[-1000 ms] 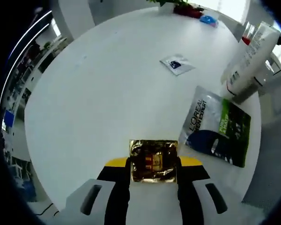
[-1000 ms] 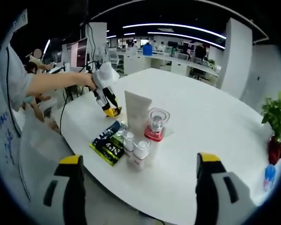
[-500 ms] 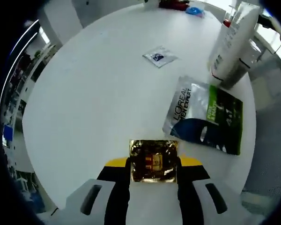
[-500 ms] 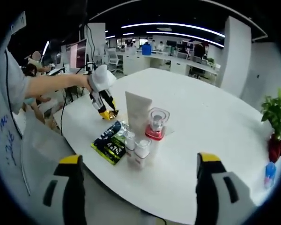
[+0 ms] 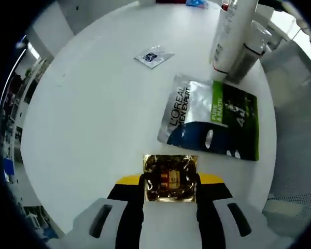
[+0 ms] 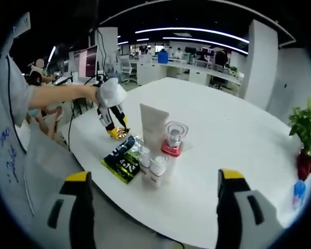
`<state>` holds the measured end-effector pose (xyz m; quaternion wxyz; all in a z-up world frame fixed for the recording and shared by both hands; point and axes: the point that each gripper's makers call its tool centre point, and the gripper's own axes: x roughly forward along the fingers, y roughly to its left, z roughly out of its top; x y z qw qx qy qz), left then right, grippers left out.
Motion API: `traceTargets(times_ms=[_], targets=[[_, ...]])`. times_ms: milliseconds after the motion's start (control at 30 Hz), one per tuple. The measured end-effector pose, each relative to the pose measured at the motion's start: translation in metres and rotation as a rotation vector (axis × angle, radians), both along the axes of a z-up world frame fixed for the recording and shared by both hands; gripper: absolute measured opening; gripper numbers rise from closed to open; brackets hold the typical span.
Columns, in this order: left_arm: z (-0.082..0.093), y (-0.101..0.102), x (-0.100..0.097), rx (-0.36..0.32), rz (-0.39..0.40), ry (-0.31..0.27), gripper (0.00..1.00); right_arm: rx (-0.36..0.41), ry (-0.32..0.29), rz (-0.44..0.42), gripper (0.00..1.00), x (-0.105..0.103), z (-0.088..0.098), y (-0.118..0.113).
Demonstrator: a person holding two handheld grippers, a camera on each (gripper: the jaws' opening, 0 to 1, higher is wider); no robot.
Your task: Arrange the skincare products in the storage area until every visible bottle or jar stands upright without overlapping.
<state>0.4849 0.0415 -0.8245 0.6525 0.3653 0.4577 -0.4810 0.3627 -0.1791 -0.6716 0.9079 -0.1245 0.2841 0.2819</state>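
Over the round white bench (image 5: 93, 114), the left gripper (image 5: 170, 181) has its jaws clamped on a crinkled gold foil sachet (image 5: 170, 177), which should go down flat beside the silver-green pouch (image 5: 212, 119) without covering it, while the right gripper (image 6: 155, 207) waits with jaws apart.

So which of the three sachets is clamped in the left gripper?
The small gold foil sachet, pinched between the left gripper fingers. The large L'Oreal sachet and small white sachet lie flat on the table.

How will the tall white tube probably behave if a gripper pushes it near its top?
The white tube stands upright, tall over a narrow base, so it would probably tip rather than slide. It stands close to the small bottles, so it might knock them.
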Motion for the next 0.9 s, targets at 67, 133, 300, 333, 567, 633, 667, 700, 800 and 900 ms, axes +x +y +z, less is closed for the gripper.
traceTargets(times_ms=[67, 133, 300, 333, 567, 633, 667, 700, 800, 900], targets=[[0.000, -0.001, -0.003, 0.001, -0.016, 0.007, 0.36, 0.001, 0.003, 0.002, 1.00, -0.001, 0.000, 0.000], [-0.001, -0.002, -0.006, 0.007, -0.036, 0.005, 0.36, -0.001, 0.000, 0.003, 1.00, -0.001, 0.000, 0.000], [-0.002, -0.003, -0.010, 0.014, -0.073, 0.012, 0.36, 0.001, -0.008, -0.003, 1.00, 0.000, 0.001, 0.000], [-0.002, -0.003, -0.010, 0.016, -0.077, 0.011, 0.36, 0.002, -0.009, -0.005, 1.00, 0.000, 0.001, -0.001], [-0.003, -0.009, -0.014, 0.012, -0.113, 0.019, 0.36, -0.007, 0.001, -0.007, 1.00, -0.002, -0.003, -0.002], [-0.005, -0.009, -0.014, 0.017, -0.126, 0.023, 0.36, -0.003, -0.004, -0.007, 1.00, -0.002, -0.001, -0.002], [-0.006, -0.009, -0.015, 0.019, -0.134, 0.024, 0.36, -0.001, -0.007, -0.011, 1.00, -0.002, 0.000, -0.002], [-0.006, -0.009, -0.015, 0.021, -0.136, 0.027, 0.36, -0.001, -0.008, -0.012, 1.00, -0.002, 0.000, -0.003], [-0.007, -0.010, -0.015, 0.020, -0.148, 0.027, 0.36, -0.005, -0.004, -0.017, 1.00, -0.002, -0.001, -0.005], [-0.007, -0.011, -0.014, 0.018, -0.157, 0.028, 0.36, -0.007, -0.002, -0.017, 1.00, -0.003, -0.002, -0.005]])
